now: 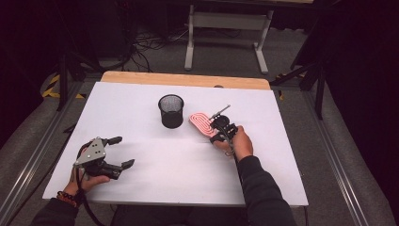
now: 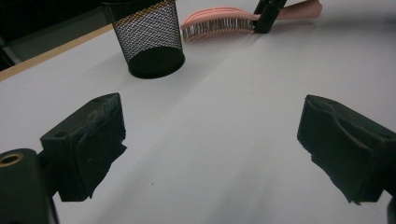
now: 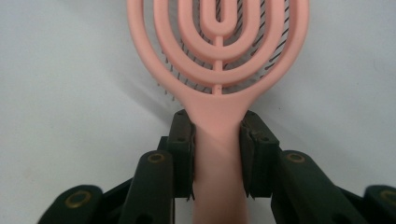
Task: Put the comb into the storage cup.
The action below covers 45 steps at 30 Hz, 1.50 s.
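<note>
The right hand-held gripper (image 3: 217, 158) is clamped on the handle of the pink vented hairbrush (image 3: 218, 51), which lies at three o'clock of the mesh cup (image 1: 171, 110). It looks light, stiff, slippery plastic; the handle suits gripping. The left hand-held gripper (image 1: 120, 151) rests agape.

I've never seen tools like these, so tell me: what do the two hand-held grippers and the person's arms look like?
Both grippers are black, each with two blocky black jaws on hinged links with brass-coloured pins. The left gripper carries a grey three-cornered plate on top. A dark cable trails from the right gripper. The person wears dark long sleeves, with a beaded bracelet on the left wrist.
</note>
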{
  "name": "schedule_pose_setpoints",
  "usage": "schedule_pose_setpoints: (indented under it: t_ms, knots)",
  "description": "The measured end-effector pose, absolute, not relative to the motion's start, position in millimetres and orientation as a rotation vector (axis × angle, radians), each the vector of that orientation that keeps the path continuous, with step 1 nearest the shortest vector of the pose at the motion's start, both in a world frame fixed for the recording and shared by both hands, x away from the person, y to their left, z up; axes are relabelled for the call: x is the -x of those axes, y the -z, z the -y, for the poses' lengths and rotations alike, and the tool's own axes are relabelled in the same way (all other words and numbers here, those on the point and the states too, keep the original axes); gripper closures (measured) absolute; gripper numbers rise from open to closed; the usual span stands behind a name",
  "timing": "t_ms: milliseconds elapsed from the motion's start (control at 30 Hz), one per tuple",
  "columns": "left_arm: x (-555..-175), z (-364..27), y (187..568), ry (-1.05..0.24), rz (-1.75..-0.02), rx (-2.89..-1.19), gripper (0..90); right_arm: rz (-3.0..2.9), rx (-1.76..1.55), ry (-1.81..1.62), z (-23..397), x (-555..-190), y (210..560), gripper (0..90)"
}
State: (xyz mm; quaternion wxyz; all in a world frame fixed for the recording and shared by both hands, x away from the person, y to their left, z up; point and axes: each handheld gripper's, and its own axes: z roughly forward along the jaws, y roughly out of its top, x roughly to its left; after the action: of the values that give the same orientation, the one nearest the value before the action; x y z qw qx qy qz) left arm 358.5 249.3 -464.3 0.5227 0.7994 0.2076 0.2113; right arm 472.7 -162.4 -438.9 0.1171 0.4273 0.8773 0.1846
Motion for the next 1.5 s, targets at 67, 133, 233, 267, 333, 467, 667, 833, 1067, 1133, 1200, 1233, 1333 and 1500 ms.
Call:
schedule_pose_setpoints:
  t_ms: [67,133,233,267,333,467,667,833,1067,1133,1200,1233,1333,1500]
  knots:
    - [-359,-248,465,-0.507,-0.509,-1.919,8.6,-2.546,-1.25,-0.575,164,-470,440,69.1]
    - [-359,-248,465,-0.515,-0.51,-1.926,8.6,-2.538,-1.252,-0.615,167,-468,441,69.4]
    - [-360,-249,466,-0.527,-0.524,-1.927,8.6,-2.535,-1.237,-0.691,168,-464,443,69.6]
    - [-360,-249,466,-0.527,-0.526,-1.928,8.7,-2.537,-1.226,-0.706,168,-462,444,69.7]
    - [-361,-249,466,-0.52,-0.533,-1.924,8.8,-2.525,-1.205,-0.724,168,-459,444,69.8]
    - [-361,-250,466,-0.502,-0.524,-1.912,8.8,-2.497,-1.2,-0.769,170,-455,444,69.8]
    - [-363,-256,465,-0.499,-0.559,-1.88,8.9,-2.411,-1.212,-0.961,184,-437,444,70.0]
    - [-364,-256,465,-0.502,-0.574,-1.874,9.0,-2.351,-1.165,-1.04,189,-428,440,70.1]
    - [-364,-253,466,-0.493,-0.573,-1.887,9.3,-2.292,-1.096,-1.111,185,-414,433,70.2]
    - [-363,-252,465,-0.5,-0.568,-1.886,9.5,-2.277,-1.08,-1.126,184,-410,431,70.3]
    - [-362,-253,464,-0.505,-0.563,-1.878,9.8,-2.254,-1.066,-1.141,182,-406,428,70.4]
    - [-362,-253,463,-0.501,-0.566,-1.876,9.8,-2.247,-1.062,-1.143,182,-405,428,70.4]
    - [-363,-252,463,-0.497,-0.575,-1.873,9.8,-2.225,-1.044,-1.148,181,-403,426,70.6]
    - [-364,-250,460,-0.485,-0.572,-1.866,9.8,-2.205,-1.033,-1.167,181,-401,425,70.8]
